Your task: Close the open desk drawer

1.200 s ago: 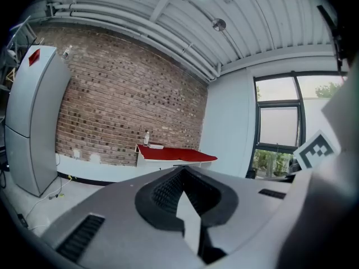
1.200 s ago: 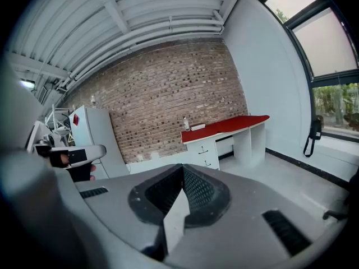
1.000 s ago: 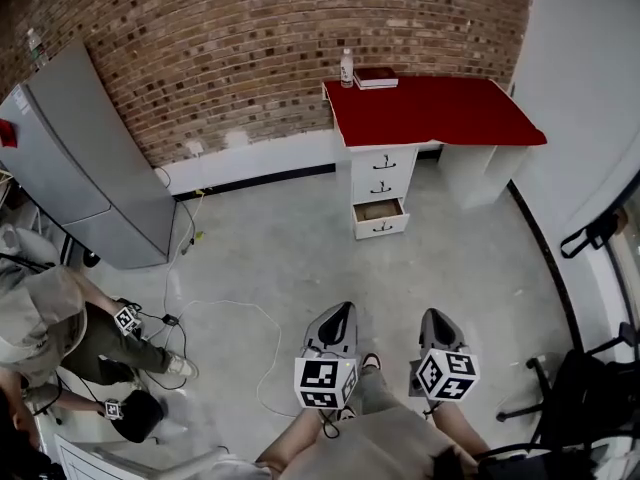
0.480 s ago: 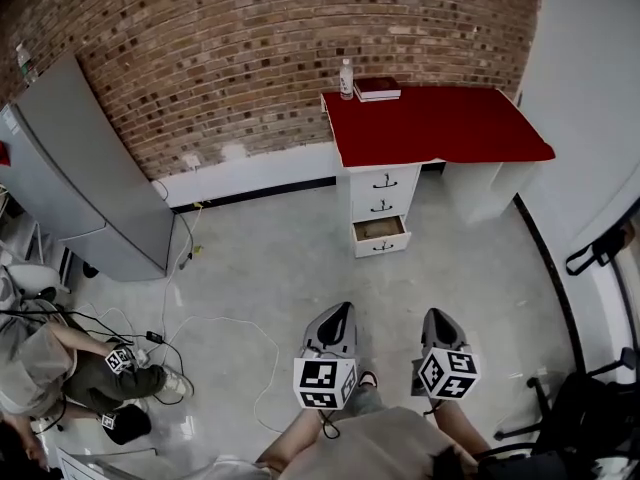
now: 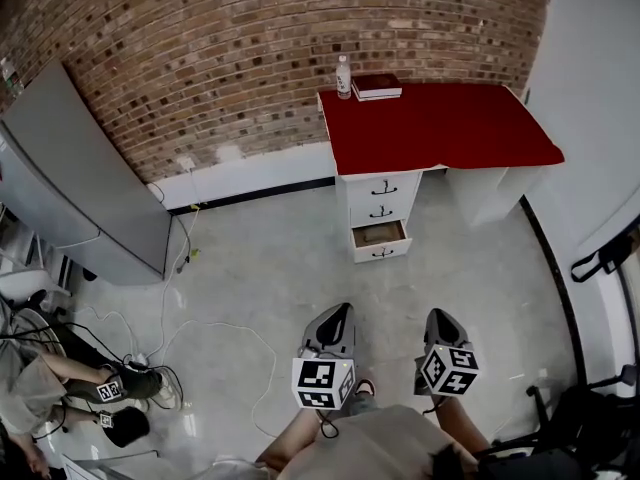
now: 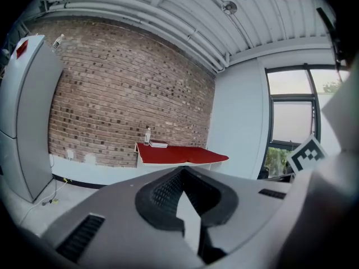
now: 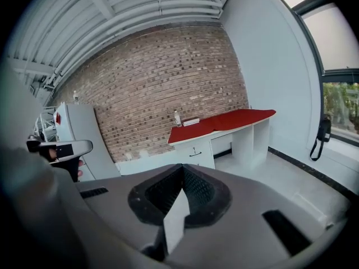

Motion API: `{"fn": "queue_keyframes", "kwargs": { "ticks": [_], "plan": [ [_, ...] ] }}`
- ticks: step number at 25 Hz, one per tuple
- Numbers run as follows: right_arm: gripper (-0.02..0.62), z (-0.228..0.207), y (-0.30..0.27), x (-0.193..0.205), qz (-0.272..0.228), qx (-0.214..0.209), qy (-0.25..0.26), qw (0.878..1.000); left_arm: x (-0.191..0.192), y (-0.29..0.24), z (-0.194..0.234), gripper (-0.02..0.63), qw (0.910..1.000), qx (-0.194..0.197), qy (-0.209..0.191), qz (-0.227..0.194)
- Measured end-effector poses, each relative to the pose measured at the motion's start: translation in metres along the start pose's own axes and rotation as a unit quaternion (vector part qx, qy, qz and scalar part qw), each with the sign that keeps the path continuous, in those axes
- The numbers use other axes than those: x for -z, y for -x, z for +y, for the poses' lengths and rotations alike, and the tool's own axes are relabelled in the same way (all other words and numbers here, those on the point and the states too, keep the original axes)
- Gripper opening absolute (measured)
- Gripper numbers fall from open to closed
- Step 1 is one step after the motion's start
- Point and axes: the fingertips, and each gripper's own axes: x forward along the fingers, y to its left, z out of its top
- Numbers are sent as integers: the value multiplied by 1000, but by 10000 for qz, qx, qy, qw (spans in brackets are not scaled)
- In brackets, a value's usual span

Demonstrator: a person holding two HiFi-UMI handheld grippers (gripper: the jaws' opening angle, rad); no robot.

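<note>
The white bottom drawer [image 5: 379,236] stands pulled open under the red-topped bench [image 5: 450,128], well apart from the left gripper [image 5: 343,313] and right gripper [image 5: 438,318], both with jaws pressed together on nothing, so this is likely the approach, and next comes a push on its front.

Workroom: brick wall [image 5: 250,48], desk [image 5: 440,123], fridge [image 5: 80,183].

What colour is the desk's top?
The desk top is red, clearest in the head view.

Unresolved and cropped detail
Drawer [image 5: 379,236], far ahead of the jaws: contents too small to tell; person [image 5: 60,373] at their left, edge-cropped.
</note>
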Motion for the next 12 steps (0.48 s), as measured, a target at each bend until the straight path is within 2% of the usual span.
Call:
{"fn": "queue_keyframes", "kwargs": {
  "ticks": [12],
  "plan": [
    [-2, -28, -64, -18, 330, -209, 118, 9992, -14, -80, 1, 8, 10000, 2, -67, 18]
  ]
}}
